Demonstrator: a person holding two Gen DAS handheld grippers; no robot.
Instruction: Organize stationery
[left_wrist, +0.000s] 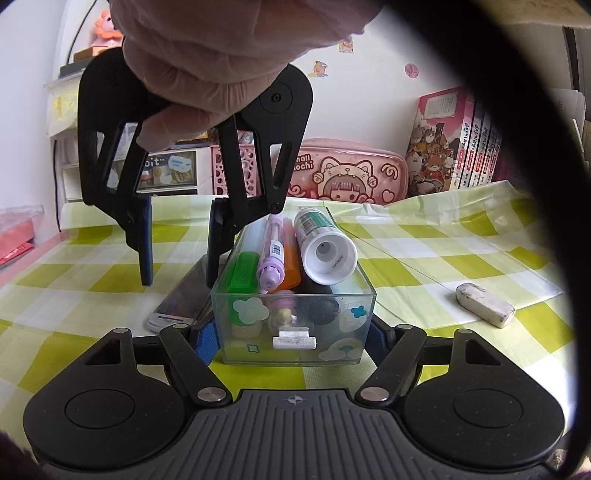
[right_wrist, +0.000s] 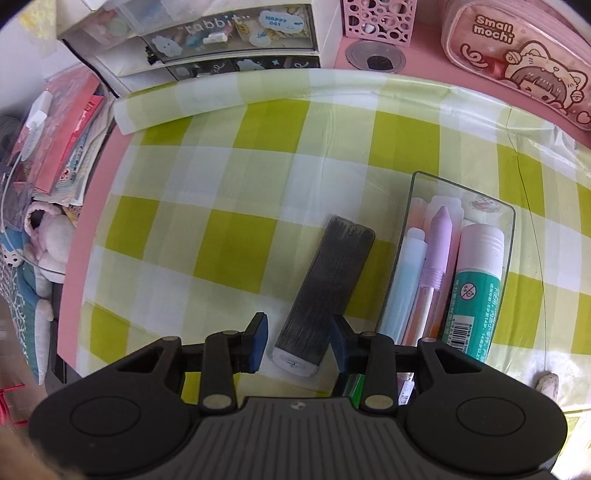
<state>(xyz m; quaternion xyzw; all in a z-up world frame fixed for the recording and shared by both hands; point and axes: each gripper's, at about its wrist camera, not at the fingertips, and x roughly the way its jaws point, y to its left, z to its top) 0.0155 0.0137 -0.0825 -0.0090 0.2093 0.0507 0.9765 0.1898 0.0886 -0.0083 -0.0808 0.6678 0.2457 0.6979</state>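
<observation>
A clear plastic box (left_wrist: 295, 325) holds a glue stick (left_wrist: 325, 251), a purple pen (left_wrist: 272, 254), an orange marker and a green marker. My left gripper (left_wrist: 291, 339) is shut on the box's near end, its blue pads pressed against both side walls. A flat dark-grey case (right_wrist: 325, 291) lies on the checked cloth left of the box (right_wrist: 506, 229). My right gripper (right_wrist: 299, 339) is open and straddles the case's near end; in the left wrist view it (left_wrist: 177, 254) hangs above the case (left_wrist: 184, 295). A dirty white eraser (left_wrist: 484, 304) lies to the right.
A pink "Small mochi" pencil pouch (right_wrist: 517, 62), a pink perforated basket (right_wrist: 376, 22) and a white drawer unit (right_wrist: 207, 40) stand along the back. Books (left_wrist: 458, 144) stand at the back right. Pink boxes and a plush toy (right_wrist: 48, 236) lie off the table's left edge.
</observation>
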